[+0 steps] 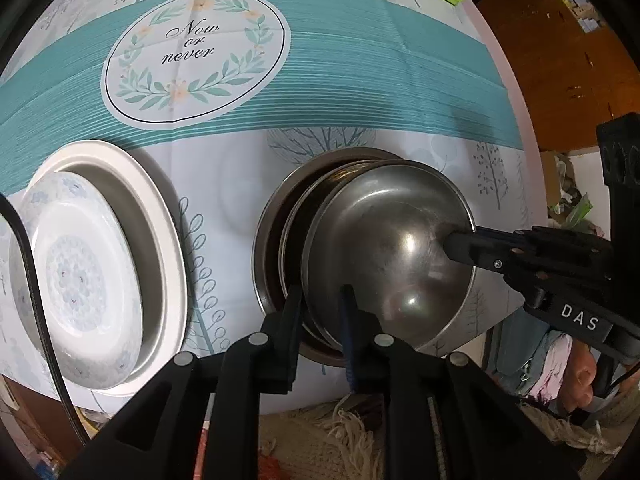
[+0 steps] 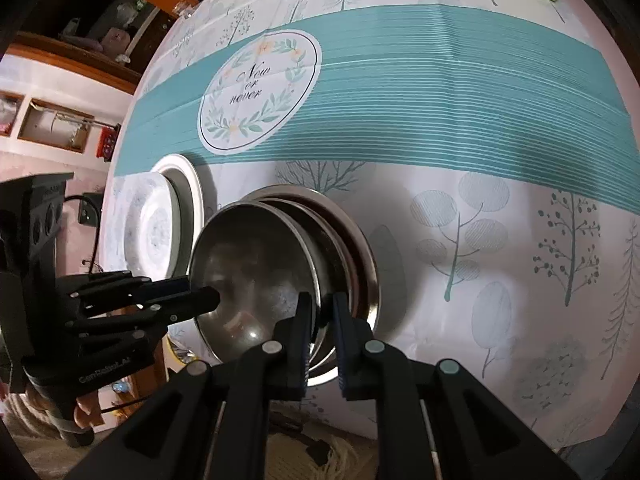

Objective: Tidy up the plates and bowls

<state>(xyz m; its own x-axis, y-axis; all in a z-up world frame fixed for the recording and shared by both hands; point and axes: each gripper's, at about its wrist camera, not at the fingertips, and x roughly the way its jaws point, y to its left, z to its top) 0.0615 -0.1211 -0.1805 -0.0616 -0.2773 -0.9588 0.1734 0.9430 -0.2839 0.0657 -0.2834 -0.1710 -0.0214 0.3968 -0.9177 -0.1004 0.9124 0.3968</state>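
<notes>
Both tongs, left and right, pinch opposite rims of the top steel bowl, which sits nested in a bowl stack on the desk. White plates lie stacked nearby.

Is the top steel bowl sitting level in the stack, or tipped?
Tipped. The top steel bowl sits askew over the metal stack, its rim between both grippers' fingers.

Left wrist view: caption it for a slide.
Both hand-held grippers pinch the top steel bowl's rim over nested steel bowls, beside stacked white plates.
</notes>
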